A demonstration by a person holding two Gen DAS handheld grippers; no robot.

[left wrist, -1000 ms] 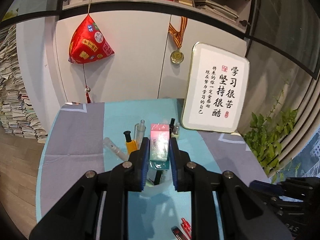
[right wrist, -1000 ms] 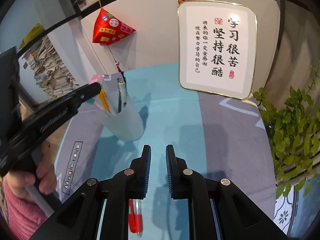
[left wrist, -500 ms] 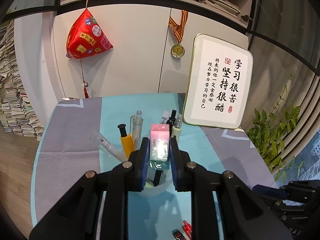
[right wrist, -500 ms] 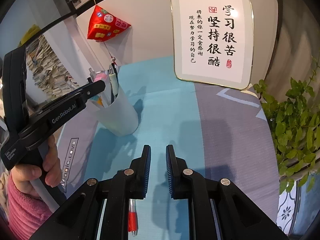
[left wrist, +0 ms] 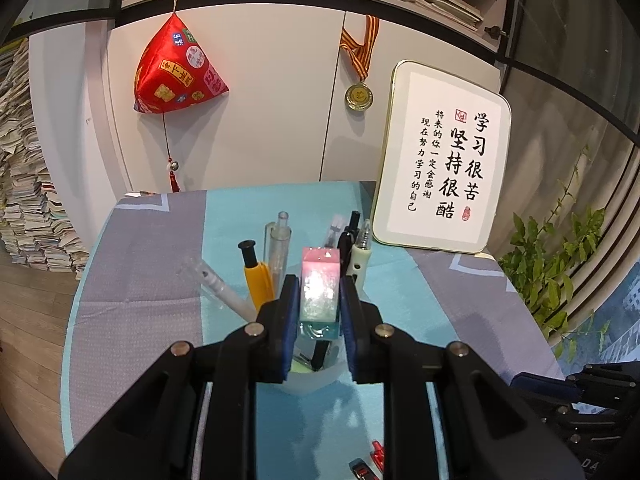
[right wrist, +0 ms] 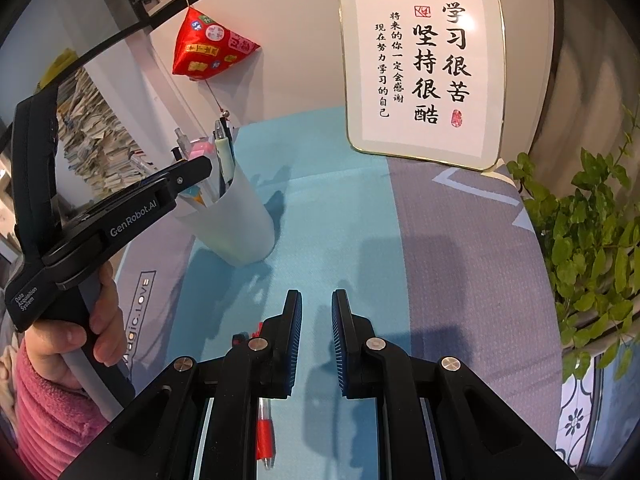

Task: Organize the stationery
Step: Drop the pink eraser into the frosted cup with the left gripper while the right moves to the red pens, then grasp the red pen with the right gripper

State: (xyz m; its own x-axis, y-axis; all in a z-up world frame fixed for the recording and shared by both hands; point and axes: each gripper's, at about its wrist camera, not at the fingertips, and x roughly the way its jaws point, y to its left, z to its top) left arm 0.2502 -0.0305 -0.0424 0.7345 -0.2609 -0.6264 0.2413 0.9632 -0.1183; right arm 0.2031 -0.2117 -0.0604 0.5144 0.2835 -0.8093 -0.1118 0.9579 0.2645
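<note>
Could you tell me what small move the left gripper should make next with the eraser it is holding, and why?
Probably lower a little and then open. The left gripper is shut on the pink-and-teal eraser, which hangs right over the white pen cup. Pens crowd the cup, so letting go from this height might bounce the eraser off them.

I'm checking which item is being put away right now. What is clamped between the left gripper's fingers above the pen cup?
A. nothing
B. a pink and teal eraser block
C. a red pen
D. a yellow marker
B: in the left wrist view the left gripper has its blue pads pressed on the pink and teal eraser block, held over the pen cup.
</note>
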